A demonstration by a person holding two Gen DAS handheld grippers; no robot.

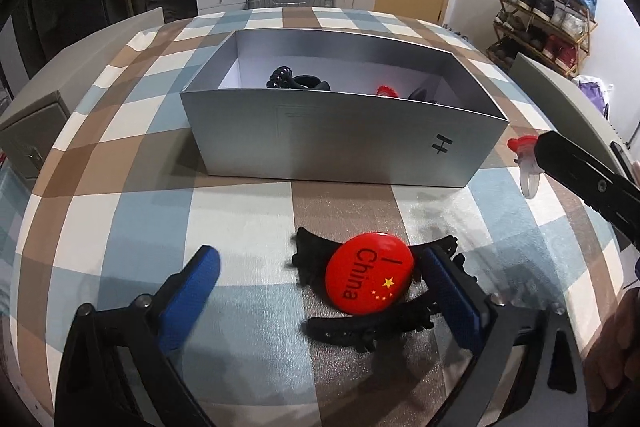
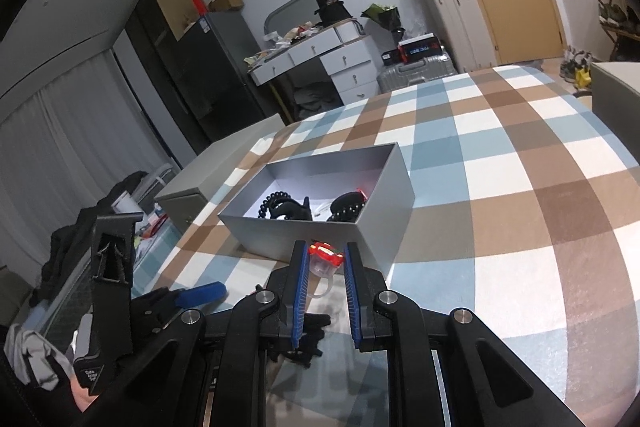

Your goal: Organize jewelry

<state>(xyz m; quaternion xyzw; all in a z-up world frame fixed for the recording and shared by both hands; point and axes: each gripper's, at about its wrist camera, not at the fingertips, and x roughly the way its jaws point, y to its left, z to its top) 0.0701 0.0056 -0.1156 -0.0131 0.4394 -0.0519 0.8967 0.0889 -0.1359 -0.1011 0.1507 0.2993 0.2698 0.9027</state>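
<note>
Left wrist view: left gripper [image 1: 320,291] hangs over the bench [image 1: 120,211] with fingers [image 1: 192,291] spread wide around the badge [image 1: 369,271], which sits on a black clip [image 1: 360,331]. The right-hand finger looks to rest against that clip, so closing could drag the clip or flip the badge aside. The box [image 1: 340,143] waits just behind.

Right wrist view: right gripper [image 2: 326,263] pinches a clear ring [image 2: 326,259] with a red top, short of the box [image 2: 320,239]. It's gripped near the tips; a slip would drop it outside the near wall.
</note>
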